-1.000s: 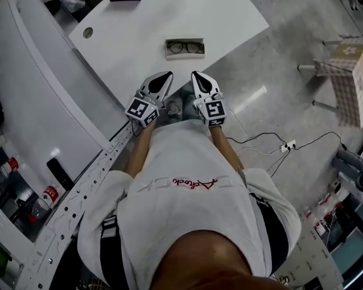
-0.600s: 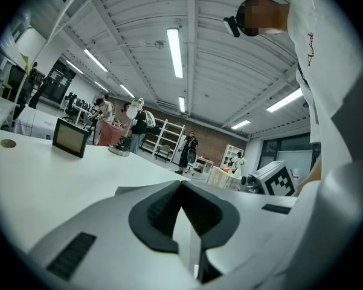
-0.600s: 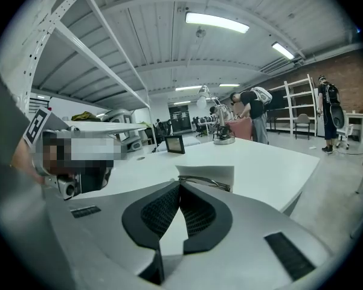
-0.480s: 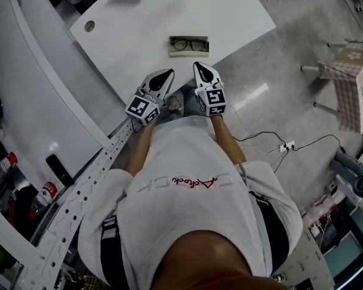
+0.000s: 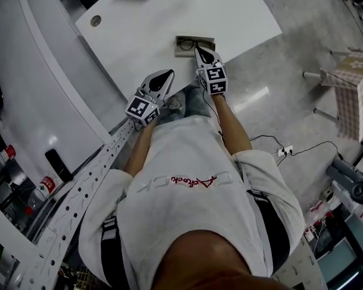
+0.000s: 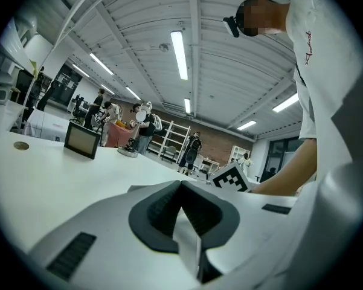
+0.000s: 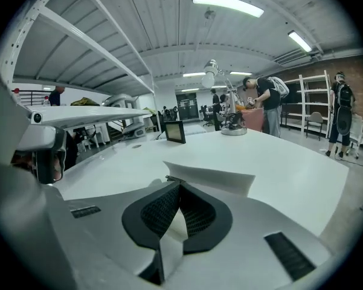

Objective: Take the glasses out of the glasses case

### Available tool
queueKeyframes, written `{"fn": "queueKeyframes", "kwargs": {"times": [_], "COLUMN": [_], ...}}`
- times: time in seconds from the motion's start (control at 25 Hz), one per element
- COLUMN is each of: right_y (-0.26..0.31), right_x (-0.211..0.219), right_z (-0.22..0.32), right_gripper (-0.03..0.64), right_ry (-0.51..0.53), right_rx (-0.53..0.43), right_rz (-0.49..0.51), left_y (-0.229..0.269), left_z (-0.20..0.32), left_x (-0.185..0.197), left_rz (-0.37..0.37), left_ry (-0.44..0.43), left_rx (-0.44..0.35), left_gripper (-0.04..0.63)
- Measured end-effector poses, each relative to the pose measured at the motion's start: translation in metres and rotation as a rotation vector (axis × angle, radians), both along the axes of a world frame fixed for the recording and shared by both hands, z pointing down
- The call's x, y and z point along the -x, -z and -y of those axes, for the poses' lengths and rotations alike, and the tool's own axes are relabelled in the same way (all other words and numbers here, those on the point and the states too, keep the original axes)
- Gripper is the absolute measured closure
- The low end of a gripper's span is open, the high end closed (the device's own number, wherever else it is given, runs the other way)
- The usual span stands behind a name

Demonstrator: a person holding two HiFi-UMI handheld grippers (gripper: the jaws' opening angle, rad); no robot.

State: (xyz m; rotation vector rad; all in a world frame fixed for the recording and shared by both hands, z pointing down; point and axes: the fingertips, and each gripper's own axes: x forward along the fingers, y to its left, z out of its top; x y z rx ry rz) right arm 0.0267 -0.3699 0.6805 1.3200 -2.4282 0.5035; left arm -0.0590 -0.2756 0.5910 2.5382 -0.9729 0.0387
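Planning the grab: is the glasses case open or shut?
Open. The head view shows the glasses case with no lid over it and the dark glasses lying exposed inside.

**Bright, even overhead light recorded through wide-angle lenses.**
Ceiling strip lights [image 6: 179, 53] burn out to pure white in both gripper views. In the head view they glare in streaks on the polished floor [image 5: 258, 95] and nearly wash out the white table [image 5: 157, 17]. Shadows are soft and faint. Both gripper views bow straight lines and fall to black at the corners. The near bodies of the left gripper [image 6: 181, 183] and right gripper [image 7: 180, 183] look slightly soft.
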Motion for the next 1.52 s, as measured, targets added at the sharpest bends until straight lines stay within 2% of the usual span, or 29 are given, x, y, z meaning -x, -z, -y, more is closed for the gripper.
{"fn": "queueKeyframes", "kwargs": {"times": [0.12, 0.24, 0.32, 0.52, 0.64, 0.68, 0.76, 0.84, 1.0, 1.28, 1.52], "right_y": [-0.003, -0.010, -0.013, -0.019, -0.022, -0.023, -0.027, -0.032, -0.036, -0.048, -0.054], "right_x": [0.002, 0.005, 0.006, 0.016, 0.020, 0.021, 0.019, 0.017, 0.012, 0.014, 0.015], "right_z": [0.008, 0.010, 0.011, 0.014, 0.013, 0.014, 0.016, 0.020, 0.027, 0.033, 0.036], "right_gripper": [0.595, 0.597, 0.596, 0.595, 0.595, 0.595, 0.534, 0.515, 0.514, 0.516, 0.575], "right_ry": [0.019, 0.069, 0.124, 0.358, 0.449, 0.460, 0.464, 0.465, 0.455, 0.513, 0.552], "right_rx": [0.026, 0.030, -0.006, -0.182, -0.243, -0.249, -0.240, -0.221, -0.183, -0.147, -0.138], "right_rz": [-0.024, -0.117, -0.246, -0.693, -0.833, -0.855, -0.883, -0.916, -0.928, -0.967, -0.998], "left_y": [0.000, 0.001, 0.000, -0.001, 0.000, 0.001, 0.001, 0.001, 0.001, 0.002, 0.002], "left_z": [0.001, -0.001, -0.002, -0.004, -0.005, -0.005, -0.006, -0.006, -0.007, -0.005, -0.004], "left_x": [0.002, 0.003, 0.005, 0.006, 0.007, 0.007, 0.009, 0.010, 0.010, 0.013, 0.017], "left_rz": [-0.002, -0.006, -0.009, -0.012, -0.014, -0.015, -0.016, -0.015, -0.011, -0.012, -0.012], "left_ry": [0.003, 0.008, 0.013, 0.014, 0.015, 0.017, 0.020, 0.023, 0.017, 0.018, 0.028], "left_rx": [0.003, 0.004, 0.005, 0.008, 0.006, 0.006, 0.007, 0.007, 0.006, 0.007, 0.007], "left_gripper": [0.581, 0.581, 0.581, 0.581, 0.581, 0.581, 0.581, 0.581, 0.581, 0.581, 0.581]}}
